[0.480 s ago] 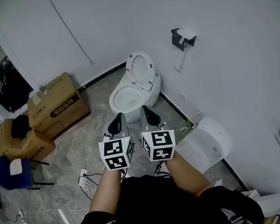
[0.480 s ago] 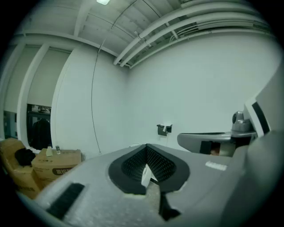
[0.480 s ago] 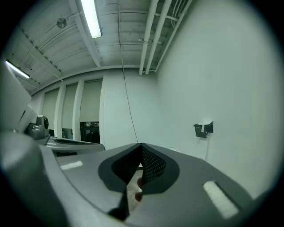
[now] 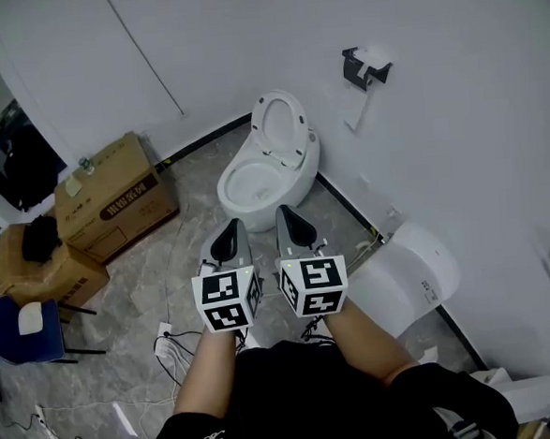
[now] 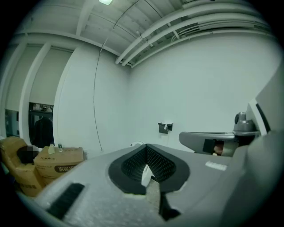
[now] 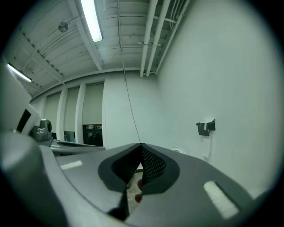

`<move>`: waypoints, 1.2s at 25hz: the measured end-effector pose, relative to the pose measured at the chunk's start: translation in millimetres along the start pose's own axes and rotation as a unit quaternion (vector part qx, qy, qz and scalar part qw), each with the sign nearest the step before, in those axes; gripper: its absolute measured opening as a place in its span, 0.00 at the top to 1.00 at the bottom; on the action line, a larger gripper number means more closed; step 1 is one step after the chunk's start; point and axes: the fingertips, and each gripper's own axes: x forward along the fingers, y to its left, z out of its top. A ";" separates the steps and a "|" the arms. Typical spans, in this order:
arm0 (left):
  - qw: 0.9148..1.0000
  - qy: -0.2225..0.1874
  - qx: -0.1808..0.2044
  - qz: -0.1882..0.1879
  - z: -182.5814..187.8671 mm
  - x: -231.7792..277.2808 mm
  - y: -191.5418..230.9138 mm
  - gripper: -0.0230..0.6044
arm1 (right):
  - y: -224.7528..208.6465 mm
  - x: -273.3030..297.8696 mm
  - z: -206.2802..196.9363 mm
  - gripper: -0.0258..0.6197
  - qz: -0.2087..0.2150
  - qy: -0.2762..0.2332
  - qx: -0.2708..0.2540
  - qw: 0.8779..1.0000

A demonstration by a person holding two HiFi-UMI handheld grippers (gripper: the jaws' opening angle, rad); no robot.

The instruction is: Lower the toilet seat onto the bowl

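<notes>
The toilet seat stands raised at the back of the bowl, near the wall and well ahead of the left tongs and right tongs, both clenched on nothing. Tipped forward by a closed tip and not followed down, it could slam onto the bowl. How it hinges at the back is too small to make out.
</notes>
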 end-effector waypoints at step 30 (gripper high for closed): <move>0.998 0.002 -0.049 0.033 -31.2 34.3 64.8 0.95 | -26.4 37.6 -40.3 0.95 -0.018 0.034 0.001 0.999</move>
